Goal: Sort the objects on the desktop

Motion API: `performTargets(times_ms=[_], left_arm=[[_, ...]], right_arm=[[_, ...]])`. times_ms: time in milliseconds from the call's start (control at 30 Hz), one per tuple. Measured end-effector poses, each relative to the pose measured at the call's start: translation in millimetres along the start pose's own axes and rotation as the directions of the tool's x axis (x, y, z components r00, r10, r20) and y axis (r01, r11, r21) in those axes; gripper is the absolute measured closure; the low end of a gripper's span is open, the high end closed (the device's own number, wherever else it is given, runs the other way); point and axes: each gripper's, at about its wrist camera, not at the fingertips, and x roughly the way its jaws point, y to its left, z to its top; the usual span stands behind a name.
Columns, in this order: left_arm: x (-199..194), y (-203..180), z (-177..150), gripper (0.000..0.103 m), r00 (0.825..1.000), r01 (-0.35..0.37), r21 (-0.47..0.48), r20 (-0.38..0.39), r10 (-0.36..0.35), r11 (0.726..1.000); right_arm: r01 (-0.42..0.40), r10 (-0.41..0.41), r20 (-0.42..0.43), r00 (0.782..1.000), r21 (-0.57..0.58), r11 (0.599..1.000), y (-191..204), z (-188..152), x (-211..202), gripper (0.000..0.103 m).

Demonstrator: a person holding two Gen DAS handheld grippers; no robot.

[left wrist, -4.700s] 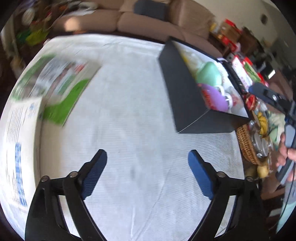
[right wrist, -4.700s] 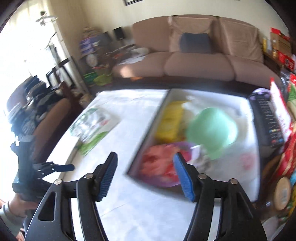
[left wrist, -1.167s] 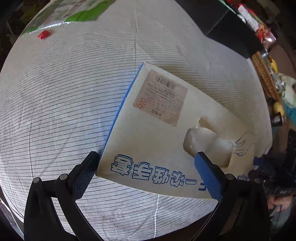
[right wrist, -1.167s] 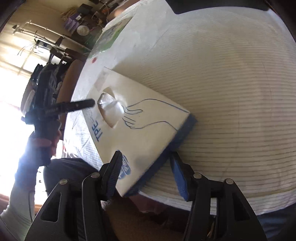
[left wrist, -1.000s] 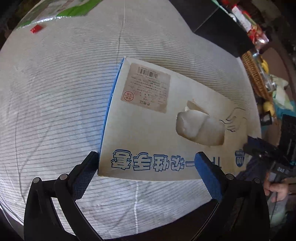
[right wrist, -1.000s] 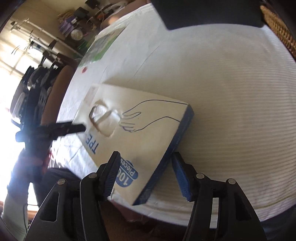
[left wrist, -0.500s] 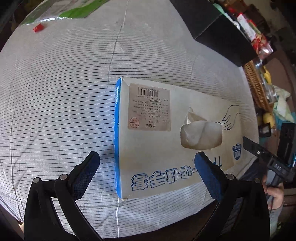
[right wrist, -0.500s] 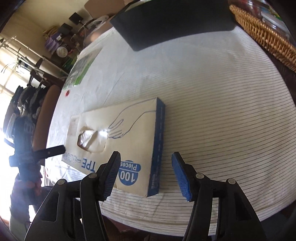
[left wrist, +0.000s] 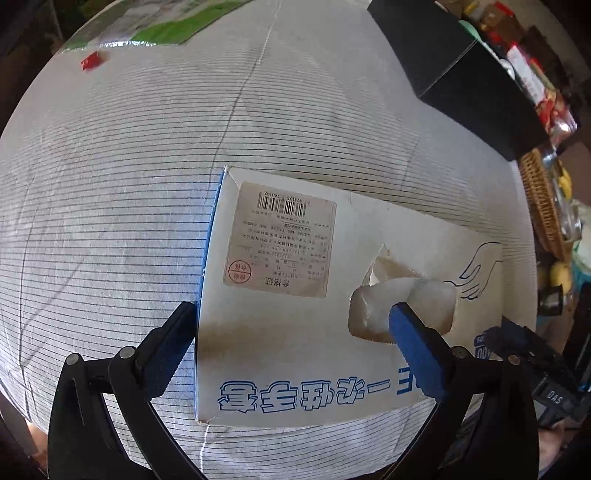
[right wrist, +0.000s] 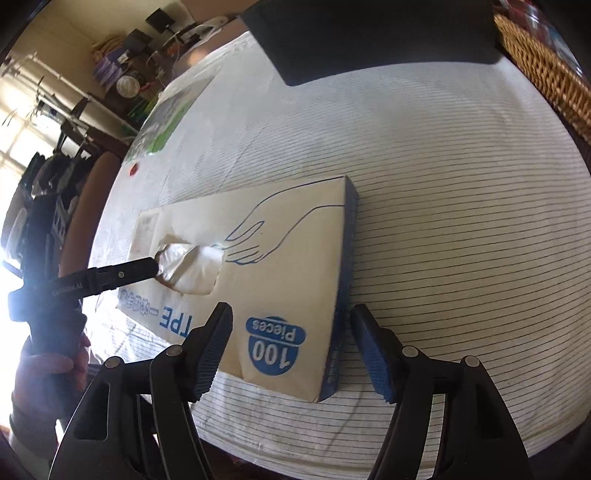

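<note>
Both hand-held grippers now sit closer to the glove box (left wrist: 332, 302) than they did half a second ago, and the box has turned a little more square to the front edge of the worktop (left wrist: 110, 184). A few seconds back it was not in view at all; now it lies flat on the striped white cloth, near the front edge.

It is a long cream box with a blue side. A white label with a barcode is stuck on top, and a drawn hand and the words "100 Pieces" are printed on it. A clear plastic glove (left wrist: 402, 306) puffs up out of the torn hole.

The left hand-held gripper (left wrist: 291, 347) is wide open and holds nothing. One finger is right at the blue end of the box and the other is over the top by the hole. I cannot tell if they touch it. From the right camera its tip looks right at the glove.

The right hand-held gripper (right wrist: 291, 354) is open too and holds nothing. Its fingers reach around the near corner, one over the top and one just past the blue side.

I think both are getting ready to grab the box, one at each end, so it can be lifted and put away.

Farther back sit a black bin (left wrist: 469, 77), a green and white packet (left wrist: 162, 22) and a small red thing (left wrist: 90, 61). A wicker basket (left wrist: 543, 206) is off to the right.
</note>
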Motion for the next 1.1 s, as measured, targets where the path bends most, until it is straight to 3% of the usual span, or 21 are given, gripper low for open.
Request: performTargets(times_ms=[133,267,333,433,600,733,767,900,967,1067,1100], left_arm=[[9,-25,-9,0.001,0.988,-0.154,0.079,0.036,0.151,0.985],[7,-31,-21,0.0,0.979,-0.184,0.065,0.097,0.177,0.981],[5,-30,-22,0.0,0.978,-0.187,0.051,0.1,0.181,0.981],[2,-27,-22,0.0,0.979,-0.186,0.037,0.097,0.182,0.982],[-2,-22,-24,0.0,0.979,-0.178,0.033,0.108,0.173,0.983],[-10,-14,-26,0.001,0.984,-0.142,0.026,0.115,0.138,0.99],[-12,-13,-26,0.002,0.984,-0.142,0.026,0.115,0.138,0.99],[-17,-9,-29,0.002,0.986,-0.122,0.026,0.114,0.118,0.992],[-18,-10,-30,0.004,0.985,-0.129,0.03,0.119,0.124,0.991],[-14,-4,-29,0.004,0.986,-0.115,0.009,0.126,0.113,0.993],[-16,-1,-28,0.004,0.986,-0.111,0.004,0.123,0.109,0.994]], right_arm=[[0.003,-0.003,0.007,1.0,0.02,1.0,0,8,3,0.033],[0.093,-0.093,-0.01,0.996,-0.006,0.996,20,15,15,0.007],[0.172,-0.172,-0.002,0.985,-0.057,0.983,33,17,25,0.001],[0.269,-0.265,0.054,0.963,-0.126,0.955,46,13,35,0.001],[0.262,-0.253,0.089,0.963,-0.109,0.959,39,11,31,0.007],[0.234,-0.229,0.097,0.969,-0.051,0.971,27,14,20,0.026],[0.23,-0.225,0.094,0.97,-0.046,0.972,24,16,19,0.027],[0.247,-0.245,0.051,0.968,-0.031,0.969,28,23,20,0.022],[0.273,-0.272,0.021,0.962,-0.034,0.961,33,28,30,0.007],[0.397,-0.398,0.028,0.917,-0.146,0.906,52,30,51,0.003],[0.398,-0.395,0.048,0.917,-0.146,0.906,54,31,52,0.004]])
